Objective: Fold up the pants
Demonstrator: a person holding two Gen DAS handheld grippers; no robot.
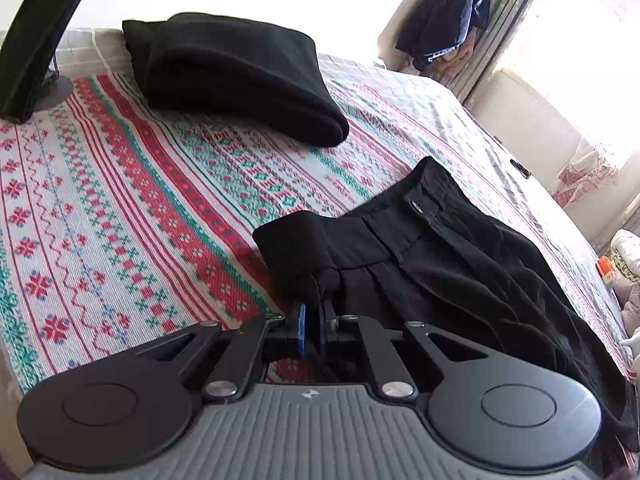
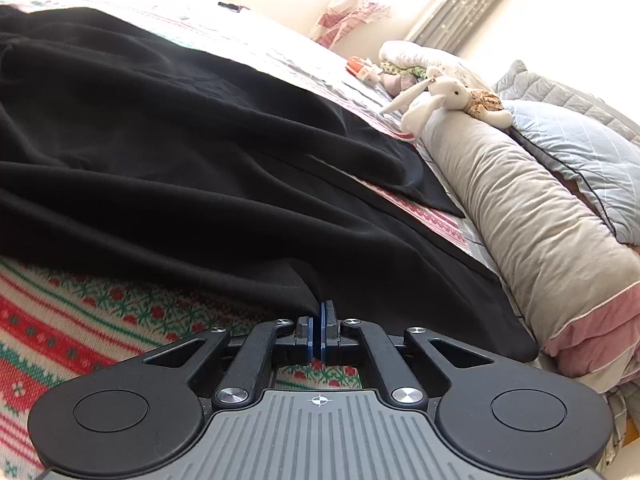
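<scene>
Black pants [image 1: 440, 248] lie spread on a bed with a red, green and white patterned cover [image 1: 120, 200]. Their waistband with a button faces up in the left wrist view. My left gripper [image 1: 314, 312] is shut on a bunched corner of the waistband, and the fabric rises out of its blue pads. In the right wrist view the pants [image 2: 180, 160] stretch away as a wide, creased black sheet. My right gripper [image 2: 323, 312] is shut on their near edge, low over the cover [image 2: 60, 320], with only a thin fold pinched between the pads.
A folded black garment [image 1: 240, 76] lies at the far side of the bed, next to a dark object on a stand [image 1: 36, 40]. Clothes hang by the window [image 1: 448, 16]. A beige bolster [image 2: 520, 208], a plush rabbit [image 2: 440, 96] and a blue pillow [image 2: 580, 140] line the right side.
</scene>
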